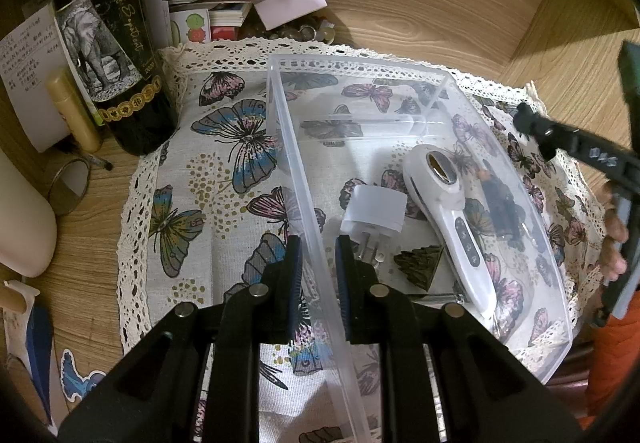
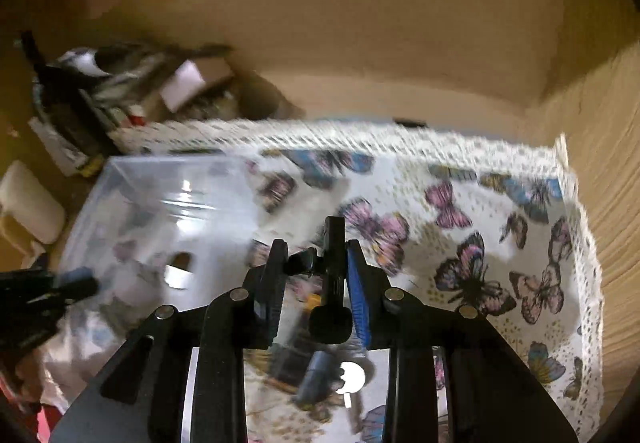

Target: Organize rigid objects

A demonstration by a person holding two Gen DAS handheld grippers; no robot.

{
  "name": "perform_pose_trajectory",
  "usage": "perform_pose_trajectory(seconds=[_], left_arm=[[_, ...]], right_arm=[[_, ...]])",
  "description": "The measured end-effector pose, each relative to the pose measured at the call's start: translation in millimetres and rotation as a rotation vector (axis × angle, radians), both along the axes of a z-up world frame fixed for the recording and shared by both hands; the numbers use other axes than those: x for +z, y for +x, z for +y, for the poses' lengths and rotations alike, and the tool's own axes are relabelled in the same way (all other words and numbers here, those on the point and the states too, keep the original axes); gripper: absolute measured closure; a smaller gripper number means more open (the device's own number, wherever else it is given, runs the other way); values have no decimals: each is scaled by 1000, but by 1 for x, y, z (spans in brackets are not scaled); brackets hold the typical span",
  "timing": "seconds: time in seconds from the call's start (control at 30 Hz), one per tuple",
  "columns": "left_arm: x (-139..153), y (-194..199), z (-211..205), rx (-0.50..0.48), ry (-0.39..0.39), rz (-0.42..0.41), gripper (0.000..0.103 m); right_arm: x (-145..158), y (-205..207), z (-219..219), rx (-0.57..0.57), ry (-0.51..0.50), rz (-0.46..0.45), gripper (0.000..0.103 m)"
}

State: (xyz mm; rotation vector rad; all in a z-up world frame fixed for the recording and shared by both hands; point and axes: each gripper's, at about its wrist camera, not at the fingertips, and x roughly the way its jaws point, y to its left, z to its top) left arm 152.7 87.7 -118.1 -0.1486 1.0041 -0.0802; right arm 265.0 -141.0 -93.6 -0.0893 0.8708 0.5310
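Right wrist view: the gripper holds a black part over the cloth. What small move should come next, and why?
Probably carry the black bracket leftward over the clear bin rim. The right gripper grips it above the butterfly cloth, the left gripper clamps the bin wall, and bare floor shows inside the bin.
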Motion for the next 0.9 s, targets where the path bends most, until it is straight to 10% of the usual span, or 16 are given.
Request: perform_pose_trajectory(seconds=[0.53, 0.9], left_arm=[[0, 1, 0, -1, -2, -1, 87], [0, 1, 0, -3, -3, -3, 87]], right_arm=[[8, -57, 83, 274, -27, -27, 76], [11, -58, 67, 231, -59, -46, 58]])
